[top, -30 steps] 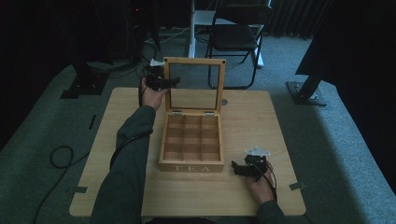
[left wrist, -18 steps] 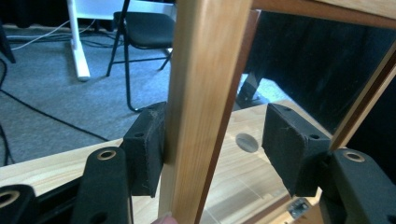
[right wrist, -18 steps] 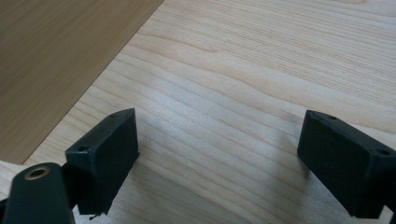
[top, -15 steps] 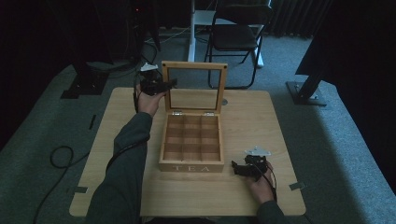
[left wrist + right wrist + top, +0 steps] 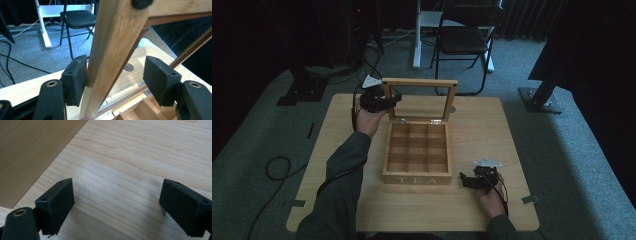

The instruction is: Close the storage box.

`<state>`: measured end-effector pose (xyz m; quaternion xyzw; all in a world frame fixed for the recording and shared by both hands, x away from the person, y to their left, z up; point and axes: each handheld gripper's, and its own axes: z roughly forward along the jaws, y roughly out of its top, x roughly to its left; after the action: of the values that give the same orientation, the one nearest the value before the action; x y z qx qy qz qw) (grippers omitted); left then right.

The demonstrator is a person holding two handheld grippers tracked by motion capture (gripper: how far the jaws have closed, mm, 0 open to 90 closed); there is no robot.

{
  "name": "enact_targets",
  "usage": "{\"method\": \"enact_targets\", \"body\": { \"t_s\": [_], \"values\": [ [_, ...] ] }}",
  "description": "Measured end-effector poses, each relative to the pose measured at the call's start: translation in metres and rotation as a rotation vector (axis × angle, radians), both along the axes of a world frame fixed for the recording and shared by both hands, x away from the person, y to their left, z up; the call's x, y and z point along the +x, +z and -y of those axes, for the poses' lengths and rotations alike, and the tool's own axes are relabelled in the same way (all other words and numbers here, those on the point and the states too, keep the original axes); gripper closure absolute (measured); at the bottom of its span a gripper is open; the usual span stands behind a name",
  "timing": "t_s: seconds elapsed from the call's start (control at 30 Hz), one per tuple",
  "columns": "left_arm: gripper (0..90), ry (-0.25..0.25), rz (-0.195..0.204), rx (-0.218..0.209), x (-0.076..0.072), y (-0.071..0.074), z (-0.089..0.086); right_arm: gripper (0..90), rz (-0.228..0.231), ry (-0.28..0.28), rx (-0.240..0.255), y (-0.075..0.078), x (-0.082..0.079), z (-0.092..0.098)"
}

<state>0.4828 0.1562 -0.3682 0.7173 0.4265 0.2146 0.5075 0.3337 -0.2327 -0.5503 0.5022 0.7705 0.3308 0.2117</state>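
The wooden box (image 5: 416,156) reads "TEA"; the left gripper (image 5: 117,77), just reopened, straddles its lid (image 5: 113,52); the right gripper (image 5: 117,202) gapes empty.

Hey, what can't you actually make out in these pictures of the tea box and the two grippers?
- Lid in the left gripper view: its top is cut off by the frame edge.
- Tea box compartments in the high view: too dim to tell if anything lies in them.
- Right gripper jaws in the high view: too small and dark to judge; its own view shows them apart over the table.
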Motion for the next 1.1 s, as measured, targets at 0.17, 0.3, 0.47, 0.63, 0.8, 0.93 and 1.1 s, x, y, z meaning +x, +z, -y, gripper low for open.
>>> {"method": "enact_targets", "body": {
  "t_s": [0.17,0.3,0.47,0.63,0.8,0.93,1.1],
  "values": [
    [36.7,0.021,0.028,0.019,-0.013,0.003,0.002,12.0,0.0,0.0,0.0,0.0,0.0,0.0],
    [36.7,0.026,0.042,0.021,-0.019,0.005,0.002,12.0,0.001,0.0,-0.001,0.0,0.0,0.0],
    [36.5,0.046,0.055,0.018,-0.03,0.011,0.002,12.0,0.0,0.0,0.0,0.0,0.0,0.0],
    [35.8,0.027,0.072,0.019,-0.038,0.019,0.002,12.0,0.0,0.0,0.0,0.0,0.0,0.0],
    [33.7,0.019,0.082,0.04,-0.044,0.021,0.005,12.0,0.002,0.001,-0.001,0.0,0.0,0.0],
    [33.7,0.015,0.08,0.049,-0.049,0.021,0.005,12.0,0.002,0.0,-0.001,0.0,0.0,0.0],
    [33.3,0.011,0.071,0.066,-0.056,0.02,0.005,12.0,0.002,0.001,-0.001,0.0,0.0,0.0]
  ]
}}
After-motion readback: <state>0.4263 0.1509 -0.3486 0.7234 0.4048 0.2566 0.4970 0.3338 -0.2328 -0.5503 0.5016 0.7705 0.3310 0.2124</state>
